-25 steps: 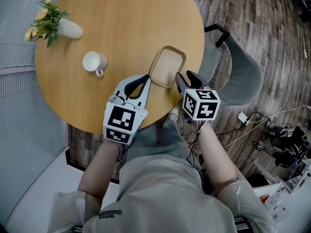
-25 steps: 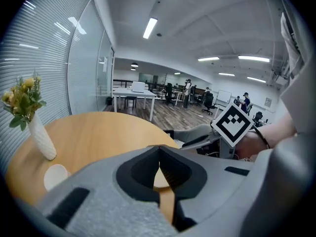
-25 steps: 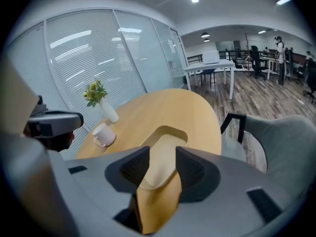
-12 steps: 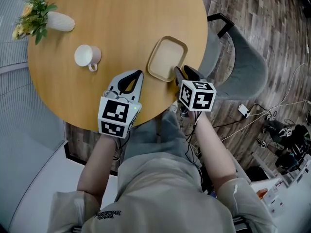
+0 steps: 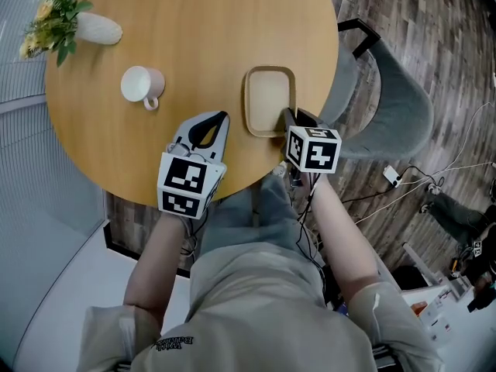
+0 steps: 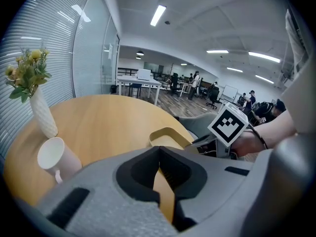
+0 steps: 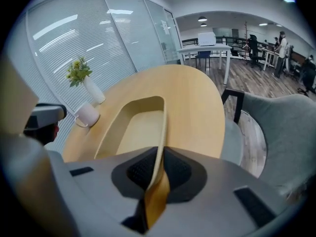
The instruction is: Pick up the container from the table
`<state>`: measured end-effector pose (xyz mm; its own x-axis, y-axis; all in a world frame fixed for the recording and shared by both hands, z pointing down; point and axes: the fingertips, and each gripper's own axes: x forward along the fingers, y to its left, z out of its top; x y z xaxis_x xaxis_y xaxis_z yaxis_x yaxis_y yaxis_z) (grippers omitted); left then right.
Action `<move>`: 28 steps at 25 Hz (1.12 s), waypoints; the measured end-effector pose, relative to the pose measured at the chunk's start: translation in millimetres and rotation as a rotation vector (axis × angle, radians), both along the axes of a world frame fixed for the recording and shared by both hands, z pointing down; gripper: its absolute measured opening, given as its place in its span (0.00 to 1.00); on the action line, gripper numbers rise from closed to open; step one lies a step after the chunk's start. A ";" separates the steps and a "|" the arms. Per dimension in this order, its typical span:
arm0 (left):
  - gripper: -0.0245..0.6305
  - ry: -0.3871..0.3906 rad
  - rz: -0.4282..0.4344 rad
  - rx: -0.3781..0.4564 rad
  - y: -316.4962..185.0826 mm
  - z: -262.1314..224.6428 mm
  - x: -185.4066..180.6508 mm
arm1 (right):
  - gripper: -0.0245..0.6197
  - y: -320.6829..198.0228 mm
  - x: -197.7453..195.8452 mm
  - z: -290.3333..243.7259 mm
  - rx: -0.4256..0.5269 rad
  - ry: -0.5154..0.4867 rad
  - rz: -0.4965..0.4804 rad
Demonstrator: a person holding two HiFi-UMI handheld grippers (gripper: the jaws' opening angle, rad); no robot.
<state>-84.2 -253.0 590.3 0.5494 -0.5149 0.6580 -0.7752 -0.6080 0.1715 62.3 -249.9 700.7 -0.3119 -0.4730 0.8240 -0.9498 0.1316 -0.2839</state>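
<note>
The container (image 5: pixel 270 99) is a shallow tan rectangular tray near the right edge of the round wooden table (image 5: pixel 194 29). My right gripper (image 5: pixel 288 118) sits at the tray's near right corner. In the right gripper view its jaws (image 7: pixel 160 154) are closing, and the container's (image 7: pixel 133 127) right wall stands between the pads, pressed by both. My left gripper (image 5: pixel 219 116) rests low over the table left of the tray, with its jaws shut and nothing in them. In the left gripper view the container (image 6: pixel 165 136) lies just beyond the closed tips (image 6: pixel 159 149).
A white cup (image 5: pixel 141 85) stands on the table left of the tray. A white vase with yellow flowers (image 5: pixel 74 28) is at the far left. A grey chair (image 5: pixel 384 107) stands right of the table, and cables lie on the wood floor (image 5: pixel 434 192).
Both grippers have sunk toward the table. The right jaws, wide a second ago, have closed on the tray's wall. The tray has turned from slanted to square in the head view.
</note>
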 end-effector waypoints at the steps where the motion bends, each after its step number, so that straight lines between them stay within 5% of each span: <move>1: 0.07 0.000 -0.001 -0.003 0.8 1.1 -0.2 | 0.11 1.8 0.6 1.7 -0.004 0.000 0.004; 12: 0.07 0.001 -0.016 0.050 0.2 -21.1 6.1 | 0.09 -2.4 18.4 -29.6 0.070 0.038 -0.012; 23: 0.07 0.006 -0.019 0.228 -4.7 -114.7 8.9 | 0.09 -24.4 46.1 -182.0 0.385 0.044 0.004; 28: 0.07 0.078 -0.021 0.312 1.7 -173.6 15.0 | 0.09 -21.2 46.6 -260.0 0.555 0.044 -0.053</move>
<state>-69.2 -251.4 416.6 0.5793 -0.6967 0.4230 -0.7798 -0.6248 0.0390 108.9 -271.1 440.8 -0.3180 -0.8244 0.4683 -0.9472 0.2980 -0.1186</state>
